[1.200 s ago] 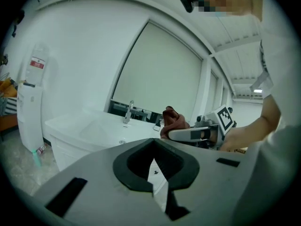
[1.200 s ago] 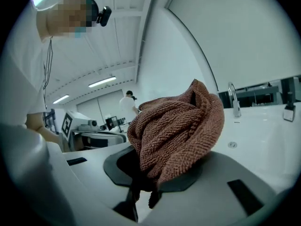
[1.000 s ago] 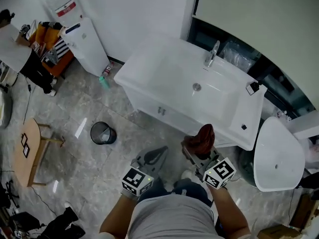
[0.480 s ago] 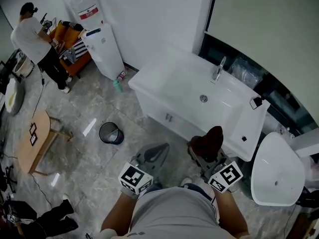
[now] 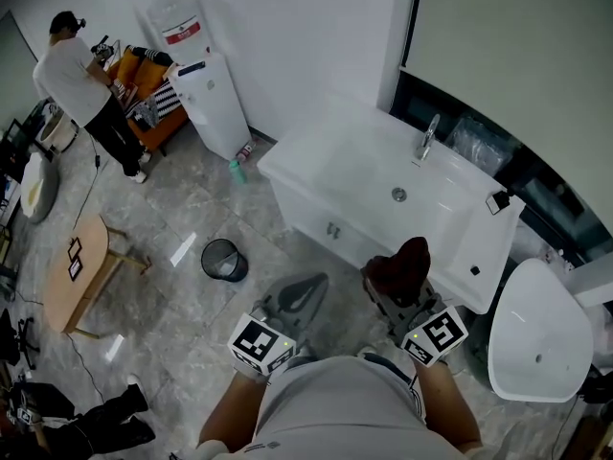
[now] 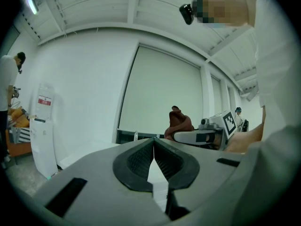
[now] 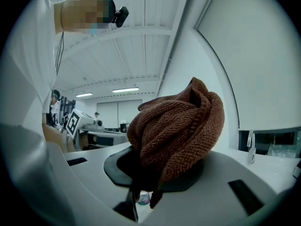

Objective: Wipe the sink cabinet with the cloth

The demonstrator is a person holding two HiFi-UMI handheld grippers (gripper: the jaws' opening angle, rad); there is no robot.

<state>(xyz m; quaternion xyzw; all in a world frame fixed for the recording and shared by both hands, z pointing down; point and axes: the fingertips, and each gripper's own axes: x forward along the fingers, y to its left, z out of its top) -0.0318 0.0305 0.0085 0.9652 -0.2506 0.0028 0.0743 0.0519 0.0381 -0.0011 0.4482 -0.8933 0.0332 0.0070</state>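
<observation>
A person stood before the white sink cabinet (image 5: 330, 220), the right hand-held gripper (image 5: 391, 281) clamped on a bunched brown terry cloth (image 5: 404, 260) that rose in a loose wad above its jaws. The left hand-held gripper (image 6: 154, 145) was closed on nothing, its pads meeting edge to edge. The cloth hung in the air near the cabinet's front right corner, touching neither the basin top nor the doors, so the wiping looked not yet begun.

The risks seemed plain. Only the cloth's lower folds were pinched, and a firm drag across the surface could pull the wad free or roll it over. A sweep along the back could catch the chrome faucet (image 5: 429, 137). A small dark object (image 5: 497, 201) perched at the basin's right edge could be knocked off by a careless pass.

The cabinet top was smooth, glossy white with a recessed basin and a round drain (image 5: 398, 195). The room had a grey marbled tile floor (image 5: 182, 209), a dark round waste bin (image 5: 224, 259), a white water dispenser (image 5: 211, 94) against the wall, and another person (image 5: 81, 84) working far off at the upper left.
</observation>
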